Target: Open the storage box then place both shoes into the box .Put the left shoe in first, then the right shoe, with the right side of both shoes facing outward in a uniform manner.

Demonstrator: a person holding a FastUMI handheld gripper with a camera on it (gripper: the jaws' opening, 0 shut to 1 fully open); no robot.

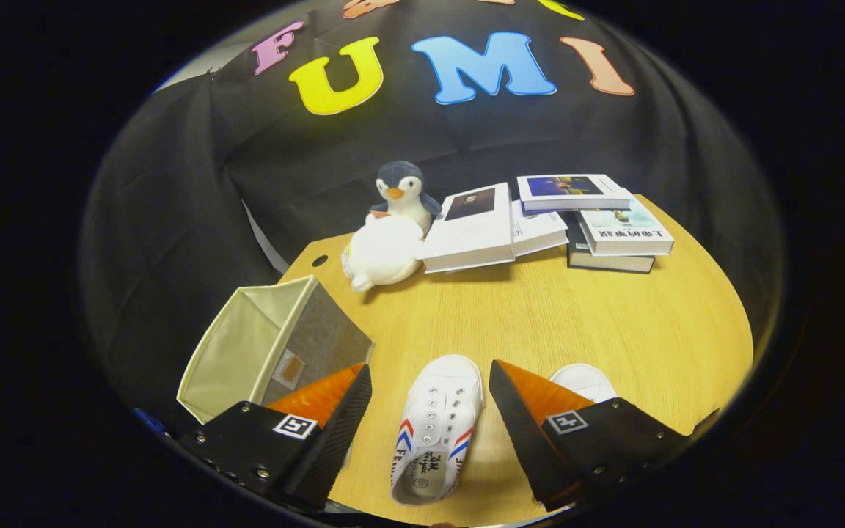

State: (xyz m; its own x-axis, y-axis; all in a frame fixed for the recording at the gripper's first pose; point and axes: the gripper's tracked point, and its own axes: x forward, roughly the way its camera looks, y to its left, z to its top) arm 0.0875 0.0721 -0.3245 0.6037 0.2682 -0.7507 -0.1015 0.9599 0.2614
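My gripper (430,411) hangs open above the wooden table (576,323). A white shoe (437,425) with red and blue stripes lies between the fingers, toe pointing away from me, and neither finger touches it. The toe of a second white shoe (585,381) pokes out from behind the right finger (532,418); the rest of it is hidden. A beige fabric storage box (276,345) with a grey outer side stands open-topped just beyond the left finger (327,418), at the table's left edge.
At the far side of the table sit a penguin plush (399,192) behind a white plush (382,253), an open book (492,227) and a stack of books (598,220). Bare wood lies between the shoes and the books.
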